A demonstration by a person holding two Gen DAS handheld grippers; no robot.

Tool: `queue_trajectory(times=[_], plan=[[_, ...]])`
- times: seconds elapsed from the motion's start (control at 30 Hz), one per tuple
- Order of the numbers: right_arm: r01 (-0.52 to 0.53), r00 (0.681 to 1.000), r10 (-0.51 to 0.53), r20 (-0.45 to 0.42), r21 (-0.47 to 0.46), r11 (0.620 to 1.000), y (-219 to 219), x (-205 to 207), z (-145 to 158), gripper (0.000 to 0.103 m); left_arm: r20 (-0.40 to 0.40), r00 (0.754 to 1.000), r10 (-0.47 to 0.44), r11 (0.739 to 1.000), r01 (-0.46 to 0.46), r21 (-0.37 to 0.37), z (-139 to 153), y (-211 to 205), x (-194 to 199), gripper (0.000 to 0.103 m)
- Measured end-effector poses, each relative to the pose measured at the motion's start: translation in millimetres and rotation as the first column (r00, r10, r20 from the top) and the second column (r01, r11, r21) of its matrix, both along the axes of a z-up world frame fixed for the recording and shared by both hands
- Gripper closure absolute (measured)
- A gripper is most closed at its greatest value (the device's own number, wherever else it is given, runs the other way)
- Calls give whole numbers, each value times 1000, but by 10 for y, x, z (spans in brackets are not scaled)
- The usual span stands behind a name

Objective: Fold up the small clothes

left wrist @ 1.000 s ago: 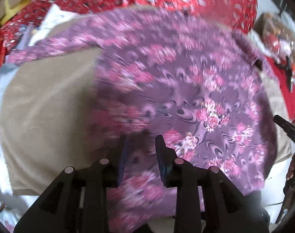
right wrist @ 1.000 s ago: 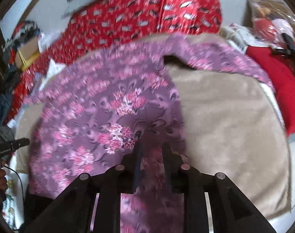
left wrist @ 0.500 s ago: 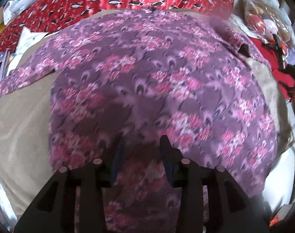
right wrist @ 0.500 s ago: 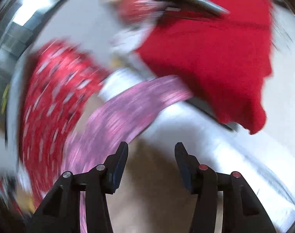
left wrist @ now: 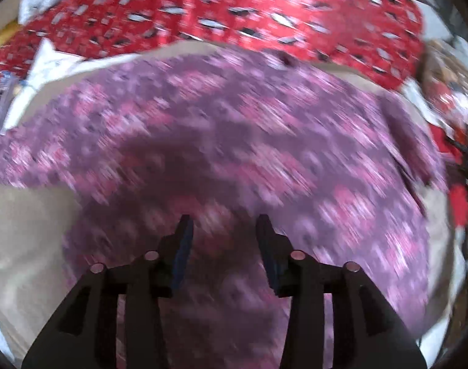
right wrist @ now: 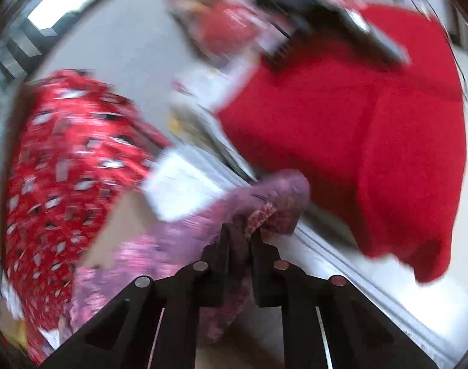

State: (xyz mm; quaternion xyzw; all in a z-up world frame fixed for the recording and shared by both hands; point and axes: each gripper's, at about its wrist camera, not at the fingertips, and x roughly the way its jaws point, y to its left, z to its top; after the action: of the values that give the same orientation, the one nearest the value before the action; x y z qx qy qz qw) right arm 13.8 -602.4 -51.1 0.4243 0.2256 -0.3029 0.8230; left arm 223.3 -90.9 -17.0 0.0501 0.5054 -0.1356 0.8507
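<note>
Purple floral top (left wrist: 234, 141) lies spread flat on a beige cloth (left wrist: 21, 233) that covers the work surface, body in the middle, one sleeve (right wrist: 264, 203) reaching the right edge. Thin, soft, light fabric; looks like it drapes and slides easily, no stiffness, so it should fold wherever it's pulled and will bunch if dragged. Best holds: hem, sleeve end, shoulder seam, pinching a single edge rather than mid-panel

Right gripper (right wrist: 240, 236) has its fingers nearly closed on the sleeve end, fabric bunched between them, at the right edge of the beige cloth. Left gripper (left wrist: 224, 224) hovers over the near part of the body, fingers wide apart, nothing between them; contact with the fabric unclear, view is motion-blurred

Around it: red patterned cloth (left wrist: 234, 9) along the far edge, red garment (right wrist: 372, 129) beyond the right edge, white papers (left wrist: 46, 61) at the far-left corner
</note>
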Motion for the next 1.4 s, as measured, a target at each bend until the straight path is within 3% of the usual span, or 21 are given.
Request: queue_trajectory(times=[0.13,0.23,0.4,0.67,0.8,0.93,1.03,1.07,1.13,1.17,1.23,1.27,1.3,1.37,1.4], plan=[[-151,984,158,86,-86,985,490,149,517,93,40,994,101,995,-101,-13,35,143,296,55],[-288,946,301,120,-117,951,997,443,817,93,64,987,146,989,-145,-6,-2,284,431,53],[-482,859,492,138,-103,870,1952,1110,1012,93,-15,986,165,979,-166,-118,-92,634,615,53],[-681,723,685,91,-77,728,3390,1941,954,93,4,974,227,970,-226,-93,23,1205,758,53],[-764,637,766,83,-59,642,4109,2260,882,93,-30,961,275,941,-275,-197,103,1580,824,53],[-827,563,826,-18,-7,563,4710,2496,582,85,-44,961,271,926,-273,-260,159,1715,814,53],[-860,492,866,-95,105,500,4907,2492,280,82,-80,972,221,918,-235,-320,140,1669,820,53],[-872,471,878,-92,100,478,4922,2427,282,82,-98,977,191,915,-213,-343,116,1622,827,53],[-893,441,892,-94,47,447,4904,2204,381,69,-134,983,123,916,-165,-365,61,1488,843,53],[-895,442,892,-96,24,445,4851,2113,429,65,-152,985,85,914,-138,-381,32,1403,829,53],[-870,492,864,-105,-38,491,4625,1888,530,62,-167,985,38,911,-103,-399,4,1273,801,51],[-858,513,851,-110,-44,512,4513,1806,537,62,-168,986,16,916,-82,-393,-9,1194,785,42],[-832,554,824,-117,-48,553,4301,1675,532,62,-161,987,6,927,-66,-368,-17,1120,768,35],[-784,620,775,-118,-58,618,3996,1543,527,62,-154,988,17,951,-64,-302,-75,982,775,33],[-735,677,726,-116,-65,675,3734,1421,514,62,-168,986,21,955,-70,-289,-125,916,792,33]])
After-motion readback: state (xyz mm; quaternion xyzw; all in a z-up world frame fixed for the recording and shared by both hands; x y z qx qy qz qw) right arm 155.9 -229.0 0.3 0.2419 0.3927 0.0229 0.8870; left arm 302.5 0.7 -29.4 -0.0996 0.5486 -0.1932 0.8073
